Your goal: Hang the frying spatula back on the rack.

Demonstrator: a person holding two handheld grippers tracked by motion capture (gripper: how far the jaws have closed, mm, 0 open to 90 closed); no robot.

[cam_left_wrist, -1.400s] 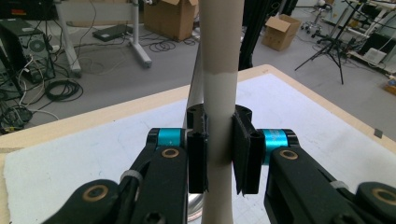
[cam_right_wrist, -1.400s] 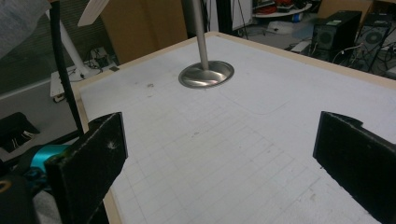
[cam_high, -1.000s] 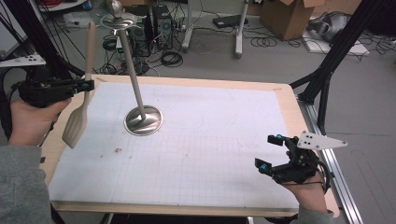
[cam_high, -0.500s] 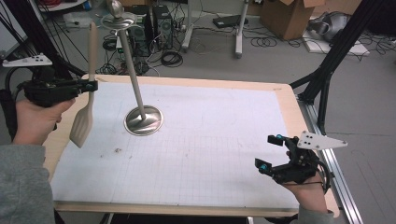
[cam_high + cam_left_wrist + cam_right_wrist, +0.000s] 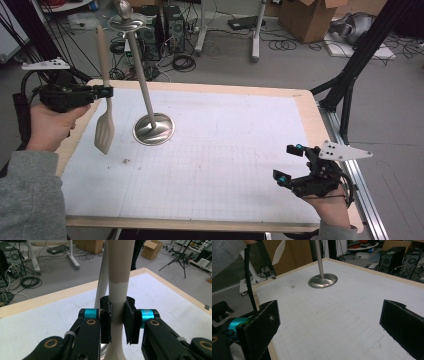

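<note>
A beige spatula [image 5: 104, 131] hangs upright above the left side of the table, blade down and handle up. My left gripper [image 5: 105, 92] is shut on its handle [image 5: 117, 315] at mid-length. A metal stand [image 5: 153, 129] with a round base and a tall rod rises just right of the spatula, topped by a small dish. The base and rod [image 5: 323, 280] also show in the right gripper view, along with the spatula blade [image 5: 278, 250]. My right gripper [image 5: 290, 164] rests near the table's front right corner, jaws wide open and nothing between them.
The white gridded mat [image 5: 225, 150] covers a wooden-edged table [image 5: 310, 107]. A small dark speck [image 5: 125, 161] lies on the mat below the spatula. Cables, computer towers and cardboard boxes sit on the floor beyond the far edge. A black metal frame stands at the right.
My left gripper has carried the spatula to the right, toward the stand, and swung it from tilted to nearly upright. The right gripper has stayed put.
</note>
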